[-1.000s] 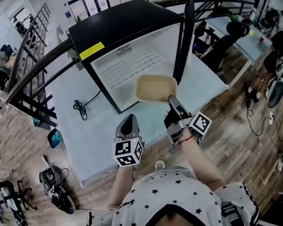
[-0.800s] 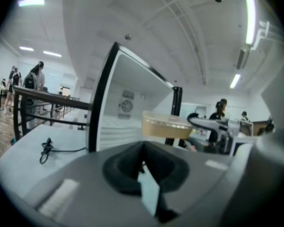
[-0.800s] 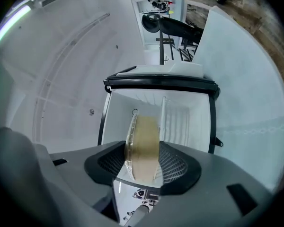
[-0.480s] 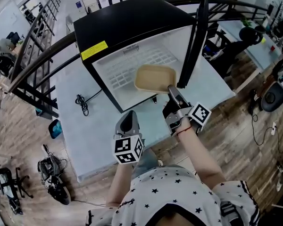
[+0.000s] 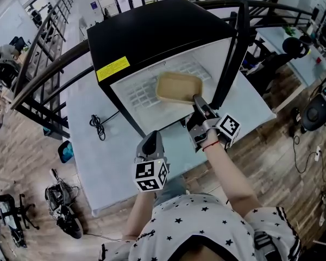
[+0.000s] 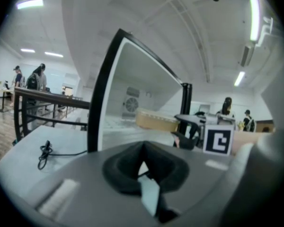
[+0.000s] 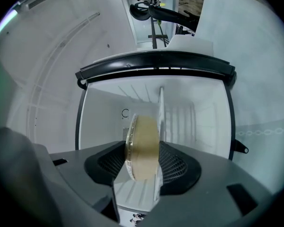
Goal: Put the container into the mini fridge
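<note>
Beige container (image 5: 179, 87), pinched by its near rim in the right gripper (image 5: 196, 99), is held just ahead at the mini fridge (image 5: 152, 31) opening and is best lowered level onto the shelf (image 5: 138, 94); the left gripper (image 5: 150, 143) is closed on nothing.

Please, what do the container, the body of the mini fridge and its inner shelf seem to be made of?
The container is probably paper pulp or thin cardboard: matte tan, no gloss, with a thin rim. The mini fridge body looks like black painted metal, smooth with soft reflections, though plastic is possible. The shelf seems to be white coated wire, judging by its grid of thin bars.
</note>
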{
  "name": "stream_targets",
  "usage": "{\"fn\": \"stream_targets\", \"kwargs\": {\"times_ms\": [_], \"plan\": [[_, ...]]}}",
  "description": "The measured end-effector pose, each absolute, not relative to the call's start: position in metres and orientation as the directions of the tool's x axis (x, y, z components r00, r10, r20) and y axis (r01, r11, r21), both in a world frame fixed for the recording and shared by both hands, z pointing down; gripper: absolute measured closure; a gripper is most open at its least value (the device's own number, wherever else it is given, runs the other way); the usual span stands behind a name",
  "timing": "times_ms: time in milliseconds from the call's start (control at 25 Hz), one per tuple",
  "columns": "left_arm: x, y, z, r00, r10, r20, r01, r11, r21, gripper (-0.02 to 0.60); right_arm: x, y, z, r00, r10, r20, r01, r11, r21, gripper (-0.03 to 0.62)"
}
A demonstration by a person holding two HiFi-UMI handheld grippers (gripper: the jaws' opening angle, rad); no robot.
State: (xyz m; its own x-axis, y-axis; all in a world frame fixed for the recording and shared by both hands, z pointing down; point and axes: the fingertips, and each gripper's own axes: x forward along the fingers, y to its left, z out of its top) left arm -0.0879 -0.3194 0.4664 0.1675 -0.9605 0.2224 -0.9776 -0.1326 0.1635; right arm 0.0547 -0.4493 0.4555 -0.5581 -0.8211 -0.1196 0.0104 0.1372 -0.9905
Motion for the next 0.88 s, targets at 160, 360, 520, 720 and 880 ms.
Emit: {"fn": "stream_targets", "kwargs": {"times_ms": [160, 360, 520, 720, 880], "plan": [[-0.085, -0.328, 0.469, 0.183, -0.956, 0.23, -0.976, -0.148, 0.16, 0.575, 0.05, -0.464, 0.461, -0.552, -0.828, -0.103, 0.011, 0.116, -0.993, 0.37], [-0.087, -0.337, 0.472, 0.195, -0.949, 0.246, -0.974, -0.158, 0.162, 0.575, 0.04, -0.477, 0.465, -0.548, -0.831, -0.094, 0.049, 0.08, -0.996, 0.37], [-0.09, -0.339, 0.476, 0.196, -0.949, 0.249, -0.974, -0.158, 0.163, 0.575, 0.034, -0.481, 0.467, -0.55, -0.831, -0.083, 0.01, 0.093, -0.996, 0.37], [-0.092, -0.342, 0.476, 0.196, -0.949, 0.245, -0.974, -0.159, 0.165, 0.575, 0.028, -0.489, 0.465, -0.544, -0.835, -0.077, -0.004, 0.095, -0.996, 0.37], [-0.094, -0.344, 0.476, 0.197, -0.949, 0.248, -0.973, -0.157, 0.171, 0.575, 0.023, -0.494, 0.463, -0.54, -0.839, -0.067, -0.022, 0.093, -0.995, 0.37]]}}
